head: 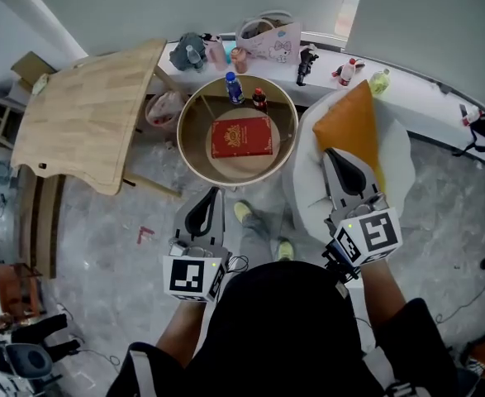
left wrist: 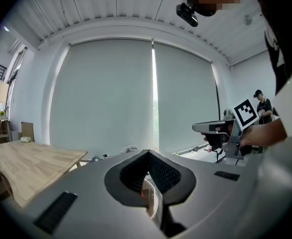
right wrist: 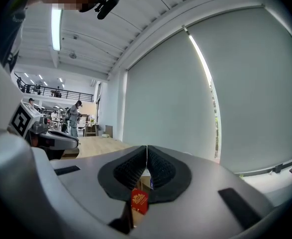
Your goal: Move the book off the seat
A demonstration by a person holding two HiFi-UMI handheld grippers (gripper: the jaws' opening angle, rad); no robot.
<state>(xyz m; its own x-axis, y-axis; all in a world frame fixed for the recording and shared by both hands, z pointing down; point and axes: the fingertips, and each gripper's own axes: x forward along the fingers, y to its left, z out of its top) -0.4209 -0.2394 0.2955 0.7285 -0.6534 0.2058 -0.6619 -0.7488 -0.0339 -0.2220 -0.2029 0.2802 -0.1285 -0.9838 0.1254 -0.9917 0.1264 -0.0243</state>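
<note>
Two tools, each in one of the person's hands, neither holding anything.

1. Left tool (head: 214,192): jaws closed tip to tip with nothing between them. It is held over the grey floor (head: 102,246), near the closest rim of the round tabletop (head: 189,139).
2. Right tool (head: 329,151): jaws closed against each other, empty. In the head view it is held over the white seat (head: 395,151), with its tips at the lower edge of the orange cushion (head: 349,122).
3. Book (head: 242,136): red cover with gold print, lying flat in the middle of the round tabletop, inside its raised rim. It is off the seat and clear of both tools. In the right gripper view a small part of it shows below the closed jaws.
4. Blue bottle (head: 234,88) and small dark bottle (head: 259,98): upright, side by side at the far edge of the round tabletop, behind the book and apart from it.
5. Orange cushion: propped on the seat.
6. Wooden tabletop (head: 85,118): to the left of the round one.
7. Window ledge (head: 416,89): runs along the far wall and carries a pink bag (head: 268,41) and assorted small items.
</note>
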